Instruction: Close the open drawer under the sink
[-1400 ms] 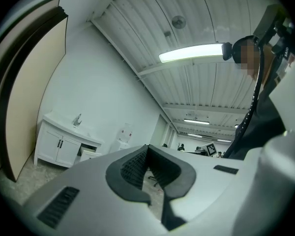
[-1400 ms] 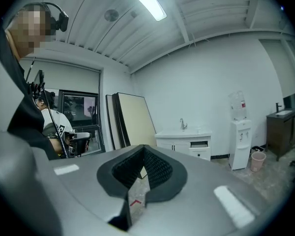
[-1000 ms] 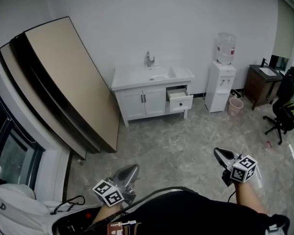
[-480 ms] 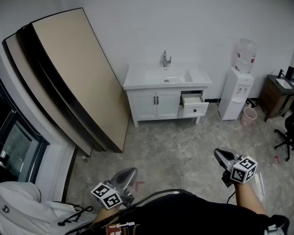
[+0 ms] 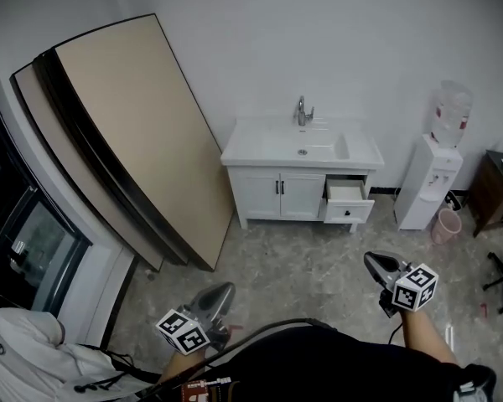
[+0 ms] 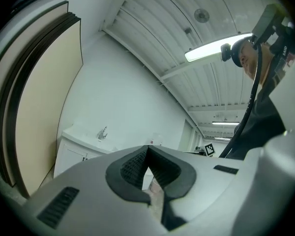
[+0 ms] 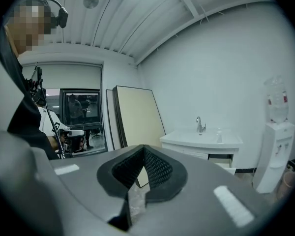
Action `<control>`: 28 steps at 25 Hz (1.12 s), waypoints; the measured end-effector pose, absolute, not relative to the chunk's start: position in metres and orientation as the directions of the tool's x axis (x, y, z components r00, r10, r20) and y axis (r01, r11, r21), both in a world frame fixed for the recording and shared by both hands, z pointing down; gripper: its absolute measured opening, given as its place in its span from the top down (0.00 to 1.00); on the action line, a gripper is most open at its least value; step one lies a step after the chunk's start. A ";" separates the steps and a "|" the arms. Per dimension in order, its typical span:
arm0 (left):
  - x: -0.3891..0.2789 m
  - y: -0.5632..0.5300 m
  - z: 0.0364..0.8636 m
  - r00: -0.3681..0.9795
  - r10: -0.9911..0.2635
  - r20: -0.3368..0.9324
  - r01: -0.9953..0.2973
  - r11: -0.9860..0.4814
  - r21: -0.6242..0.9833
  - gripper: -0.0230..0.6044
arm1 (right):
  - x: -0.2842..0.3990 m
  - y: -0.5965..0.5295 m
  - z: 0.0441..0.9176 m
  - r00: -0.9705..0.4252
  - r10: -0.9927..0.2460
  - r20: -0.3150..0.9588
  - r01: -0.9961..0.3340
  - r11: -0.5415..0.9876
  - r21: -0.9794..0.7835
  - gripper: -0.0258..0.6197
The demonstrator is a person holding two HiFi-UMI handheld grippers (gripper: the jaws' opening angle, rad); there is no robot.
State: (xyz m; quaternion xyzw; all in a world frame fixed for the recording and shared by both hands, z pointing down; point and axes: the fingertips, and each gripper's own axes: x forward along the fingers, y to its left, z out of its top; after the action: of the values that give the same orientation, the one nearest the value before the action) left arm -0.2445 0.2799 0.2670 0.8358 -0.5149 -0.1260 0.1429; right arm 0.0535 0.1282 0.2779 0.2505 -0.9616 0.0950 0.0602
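Standing open under the far sink (image 5: 302, 147), the drawer (image 5: 349, 199) lies well beyond left gripper (image 5: 225, 290) and right gripper (image 5: 372, 260), both pinched together, empty.

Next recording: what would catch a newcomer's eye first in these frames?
The big beige panels leaning against the wall on the left dominate the head view. Right of them stands the white sink cabinet, its right-hand drawer pulled open, with a water dispenser beyond. The left gripper and right gripper sit low in front, shut and empty, far from the drawer.
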 end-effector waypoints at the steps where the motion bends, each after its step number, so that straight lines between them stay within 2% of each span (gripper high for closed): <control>1: -0.240 0.266 0.267 0.434 -0.898 -0.070 -0.824 -0.427 0.371 0.97 | 0.056 0.114 0.279 -0.871 -0.464 0.162 -0.486 0.860 -0.151 0.96; 8: -0.217 0.186 0.271 0.431 -0.900 -0.066 -0.826 -0.422 0.374 0.97 | 0.072 0.030 0.290 -0.877 -0.450 0.168 -0.475 0.864 -0.163 0.96; 13: -0.232 0.139 0.274 0.450 -0.891 -0.057 -0.817 -0.437 0.376 0.97 | 0.060 -0.009 0.298 -0.869 -0.461 0.178 -0.489 0.854 -0.176 0.96; 19: -0.274 0.066 0.277 0.512 -0.858 -0.049 -0.779 -0.488 0.393 0.97 | 0.028 -0.064 0.304 -0.826 -0.527 0.198 -0.560 0.807 -0.189 0.96; 28: -0.388 -0.034 0.260 0.602 -0.797 -0.046 -0.733 -0.575 0.364 0.97 | -0.078 -0.136 0.286 -0.778 -0.601 0.184 -0.628 0.758 -0.178 0.96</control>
State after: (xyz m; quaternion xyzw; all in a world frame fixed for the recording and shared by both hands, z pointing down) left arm -0.3881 -0.0337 0.2600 0.8814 -0.4340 -0.1027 0.1559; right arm -0.0785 -0.1363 0.2858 0.3282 -0.9358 0.1153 0.0577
